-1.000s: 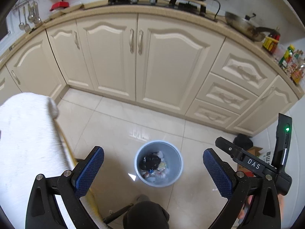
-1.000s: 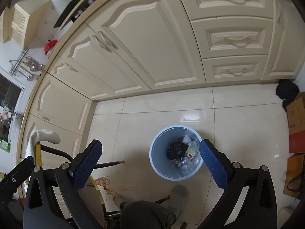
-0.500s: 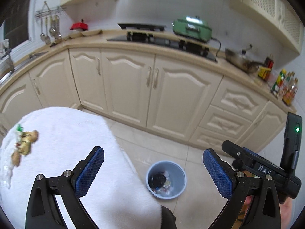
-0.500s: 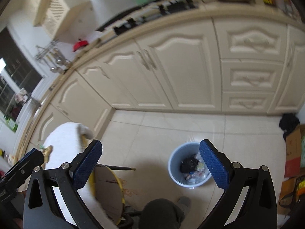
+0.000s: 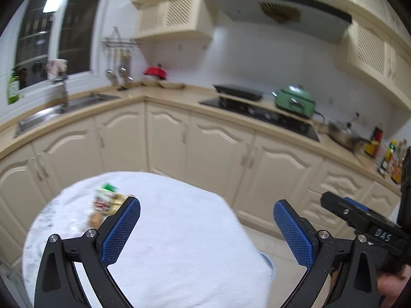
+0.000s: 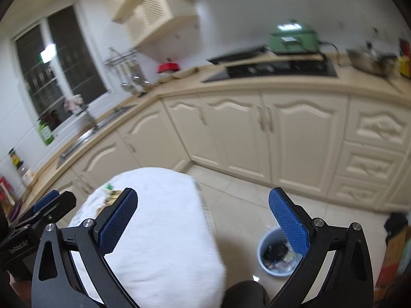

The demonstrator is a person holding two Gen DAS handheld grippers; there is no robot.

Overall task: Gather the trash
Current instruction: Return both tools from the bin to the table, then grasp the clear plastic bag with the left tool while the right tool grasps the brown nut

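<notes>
A round table under a white cloth (image 5: pixel 179 231) fills the lower left of both views, its cloth (image 6: pixel 159 220) blurred by motion. A small heap of trash (image 5: pixel 104 205), wrappers and brown scraps, lies on its far left part, just beyond my left finger; the same trash (image 6: pixel 109 195) shows small in the right wrist view. My left gripper (image 5: pixel 206 227) hangs open above the cloth, holding nothing. My right gripper (image 6: pixel 203 222) is open and empty too. The blue-grey bin (image 6: pixel 277 254) with rubbish inside stands on the floor right of the table.
Cream kitchen cabinets (image 5: pixel 218 151) run along the back under a counter with a sink (image 5: pixel 51 113), a hob (image 5: pixel 257 113), a green cooker (image 5: pixel 294 101) and a pan (image 5: pixel 341 133). Tiled floor (image 6: pixel 244 200) lies between table and cabinets. Cardboard boxes (image 6: pixel 395 251) stand at the right.
Both grippers have tilted up from the floor and bin towards the table and counter. The white-clothed table with its trash has come into the middle of both views. Jaws stayed open.
</notes>
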